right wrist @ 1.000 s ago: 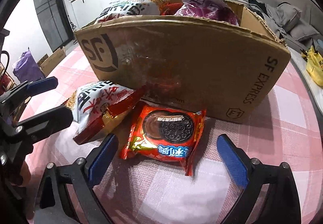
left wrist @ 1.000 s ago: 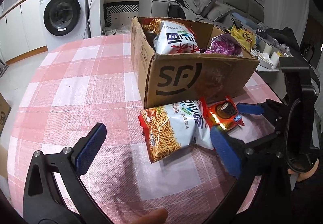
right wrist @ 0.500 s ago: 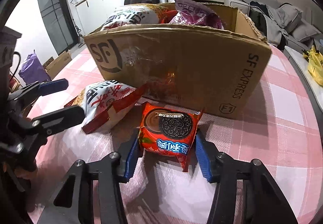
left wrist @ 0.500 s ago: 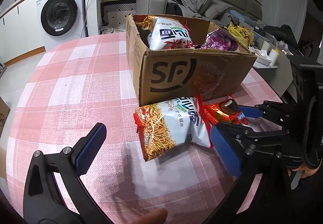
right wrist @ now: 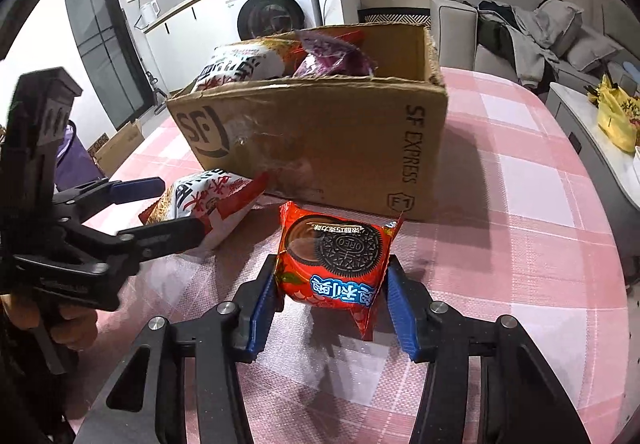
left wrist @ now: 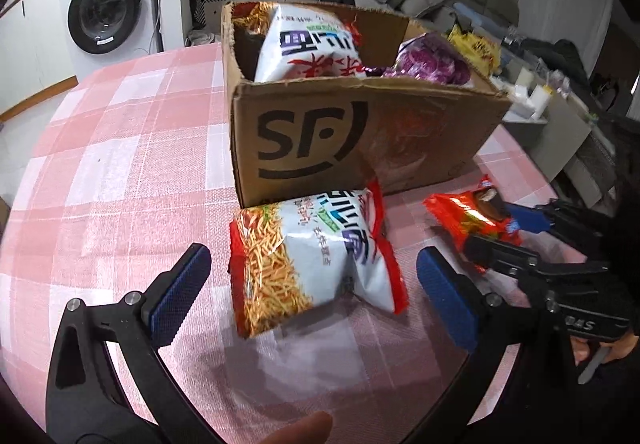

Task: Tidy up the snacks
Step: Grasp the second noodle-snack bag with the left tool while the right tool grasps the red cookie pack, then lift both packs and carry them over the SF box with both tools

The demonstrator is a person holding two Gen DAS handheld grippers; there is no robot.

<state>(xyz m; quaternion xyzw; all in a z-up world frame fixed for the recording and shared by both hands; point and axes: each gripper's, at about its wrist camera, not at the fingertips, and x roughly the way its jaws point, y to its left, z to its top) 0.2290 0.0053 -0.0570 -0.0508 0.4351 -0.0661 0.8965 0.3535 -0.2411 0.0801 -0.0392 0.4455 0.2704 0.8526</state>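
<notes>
My right gripper (right wrist: 330, 306) is shut on a red Oreo pack (right wrist: 334, 260) and holds it just above the pink checked table, in front of the cardboard SF box (right wrist: 320, 140). The pack also shows in the left wrist view (left wrist: 470, 218). My left gripper (left wrist: 312, 288) is open, its fingers on either side of a white and red noodle snack bag (left wrist: 316, 256) that lies against the box (left wrist: 304, 148). The box holds another white snack bag (left wrist: 308, 48) and a purple bag (left wrist: 430, 62).
The table edge (left wrist: 532, 172) runs close on the right of the box. A washing machine (left wrist: 108, 0) stands behind the table, a grey sofa (right wrist: 520, 28) beyond it. A side counter with a yellow bag (right wrist: 616, 116) stands to the right.
My right gripper has shut on the Oreo pack and lifted it off the table. My left gripper has moved closer around the noodle bag, still open.
</notes>
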